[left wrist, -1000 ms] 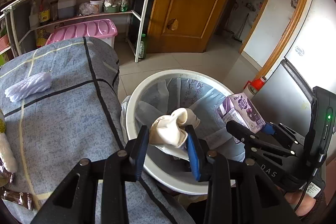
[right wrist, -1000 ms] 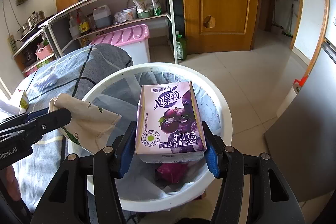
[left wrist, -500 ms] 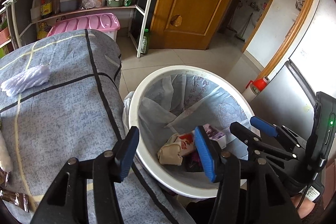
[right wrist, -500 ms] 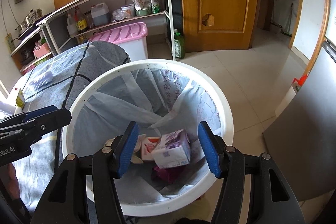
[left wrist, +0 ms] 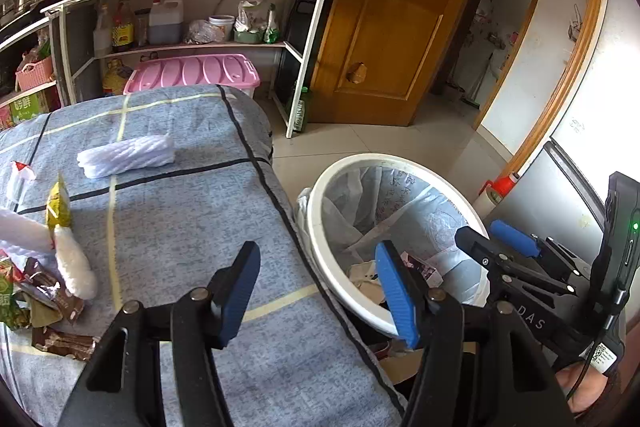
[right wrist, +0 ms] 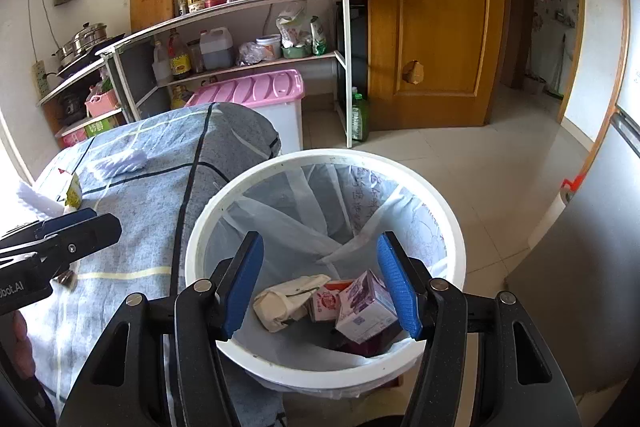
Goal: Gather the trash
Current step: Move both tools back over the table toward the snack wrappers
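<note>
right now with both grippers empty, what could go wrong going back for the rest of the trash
The wrapper pile sits tangled at the table's edge, so a grab could knock pieces off. The left gripper, its jaws just opened, could snag the tablecloth. The foam sleeve may crush or slip.

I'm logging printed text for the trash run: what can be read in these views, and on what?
"DAS": on the right gripper body, left wrist view.
"bot.AI": on the left gripper body, cut off by the frame edge.
Purple carton, red-and-white carton, bin liner writing, shelf bottles: too small or blurred.
</note>
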Demonstrator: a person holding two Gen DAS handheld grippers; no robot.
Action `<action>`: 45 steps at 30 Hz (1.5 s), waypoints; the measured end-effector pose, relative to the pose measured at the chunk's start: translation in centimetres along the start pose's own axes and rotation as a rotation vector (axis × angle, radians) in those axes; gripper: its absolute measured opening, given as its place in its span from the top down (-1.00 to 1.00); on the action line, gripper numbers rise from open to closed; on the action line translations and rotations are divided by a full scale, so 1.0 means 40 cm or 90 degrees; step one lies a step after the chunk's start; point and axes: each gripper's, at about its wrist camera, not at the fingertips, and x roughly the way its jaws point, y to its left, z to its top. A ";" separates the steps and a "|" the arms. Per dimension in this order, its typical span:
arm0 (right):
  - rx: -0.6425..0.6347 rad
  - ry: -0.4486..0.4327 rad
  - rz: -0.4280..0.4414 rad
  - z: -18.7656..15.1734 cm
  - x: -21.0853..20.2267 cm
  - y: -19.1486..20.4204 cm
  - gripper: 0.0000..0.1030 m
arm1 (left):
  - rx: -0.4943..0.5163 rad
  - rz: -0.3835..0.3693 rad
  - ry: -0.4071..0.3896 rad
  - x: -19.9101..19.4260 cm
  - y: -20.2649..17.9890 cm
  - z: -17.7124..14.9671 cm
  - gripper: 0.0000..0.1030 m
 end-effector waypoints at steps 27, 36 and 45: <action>-0.092 -0.006 0.118 0.010 0.015 0.305 -0.17 | -0.144 0.158 -0.059 -0.217 0.377 -0.120 -0.24; -0.109 0.052 0.208 0.006 0.095 0.438 -0.17 | -0.198 0.207 -0.061 -0.253 0.515 -0.161 -0.30; -0.144 0.083 0.272 0.008 0.154 0.575 -0.17 | -0.231 0.201 -0.051 -0.246 0.602 -0.173 -0.37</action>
